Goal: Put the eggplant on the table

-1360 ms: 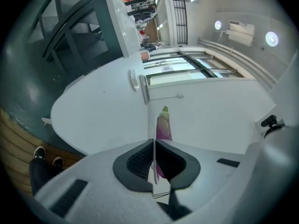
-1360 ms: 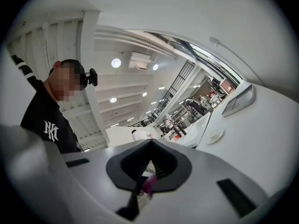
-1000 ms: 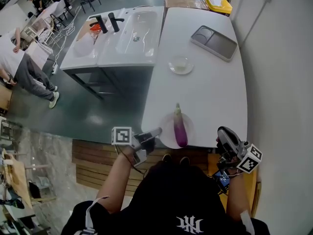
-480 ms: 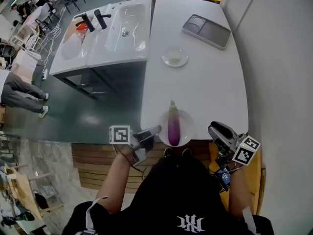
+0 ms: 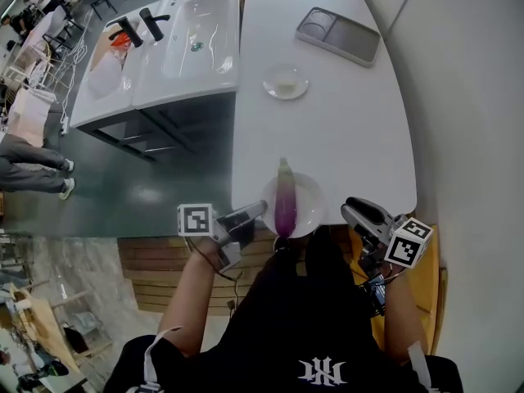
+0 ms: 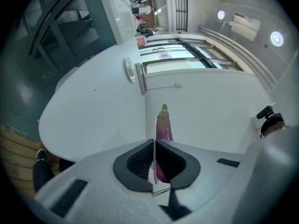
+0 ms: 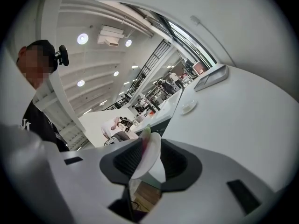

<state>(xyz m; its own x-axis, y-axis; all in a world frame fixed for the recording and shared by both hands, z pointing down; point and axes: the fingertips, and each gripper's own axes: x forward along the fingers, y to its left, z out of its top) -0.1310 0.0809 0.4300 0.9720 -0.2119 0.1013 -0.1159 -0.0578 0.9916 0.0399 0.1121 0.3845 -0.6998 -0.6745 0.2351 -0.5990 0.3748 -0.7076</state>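
Note:
A purple eggplant [image 5: 284, 199] with a green tip lies on a white plate [image 5: 311, 199] at the near edge of the white table [image 5: 344, 129]. My left gripper [image 5: 260, 209] is at the plate's left rim. In the left gripper view the thin rim runs between the closed pads [image 6: 135, 160], with the eggplant [image 6: 163, 125] just beyond. My right gripper [image 5: 347, 209] hangs just off the plate's right side, jaws wide open. Through its gap the right gripper view shows the plate [image 7: 145, 160] and the eggplant's green tip [image 7: 146, 130] ahead, with nothing pinched.
Farther along the table are a small clear dish [image 5: 286, 81] and a grey tray [image 5: 338, 35]. A white double sink [image 5: 176, 39] with black taps adjoins the table's left side. A wall runs along the right. The person's torso is right against the near edge.
The right gripper has dropped and come slightly nearer the plate's right side. The left gripper stays at the plate's left rim. The head camera has tipped, so the table sits higher in view.

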